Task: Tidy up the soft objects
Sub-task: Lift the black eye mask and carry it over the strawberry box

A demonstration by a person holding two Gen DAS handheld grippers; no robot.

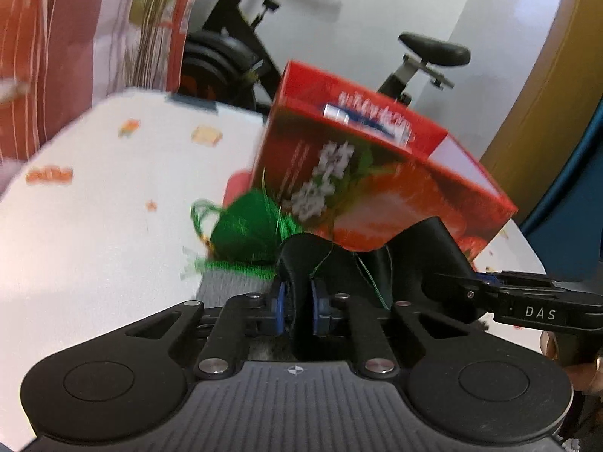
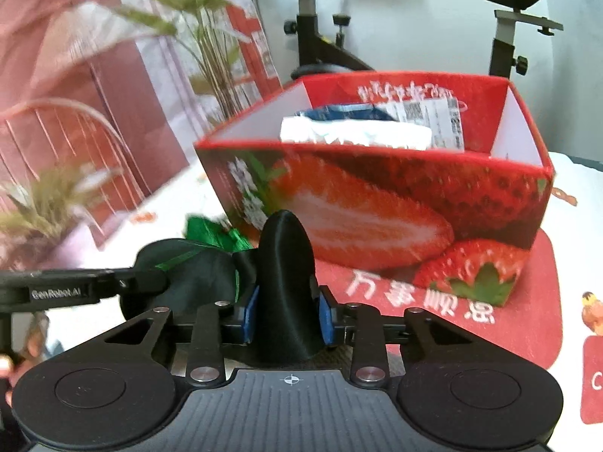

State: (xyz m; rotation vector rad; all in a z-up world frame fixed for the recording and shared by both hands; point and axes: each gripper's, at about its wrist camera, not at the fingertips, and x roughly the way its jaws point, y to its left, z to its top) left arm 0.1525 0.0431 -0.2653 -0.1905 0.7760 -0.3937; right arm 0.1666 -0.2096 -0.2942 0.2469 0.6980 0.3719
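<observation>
My left tongs (image 1: 297,307) are clamped on one end of a black soft cloth strip (image 1: 301,252); my right tongs (image 2: 288,314) pinch its other end (image 2: 282,263), the cloth standing up between the blue pads (image 2: 250,314); both ends are lifted above the white patterned tabletop (image 1: 94,196). Green shiny thread tassel (image 1: 241,231) clings just beside the cloth. Only the right view looks into the red strawberry-printed cardboard box (image 2: 377,207), where a white and blue soft packet (image 2: 354,132) lies; the left view shows just its outer walls. Blur hides the tassel's shape; the black exercise bike (image 1: 233,49) behind is cut off.
</observation>
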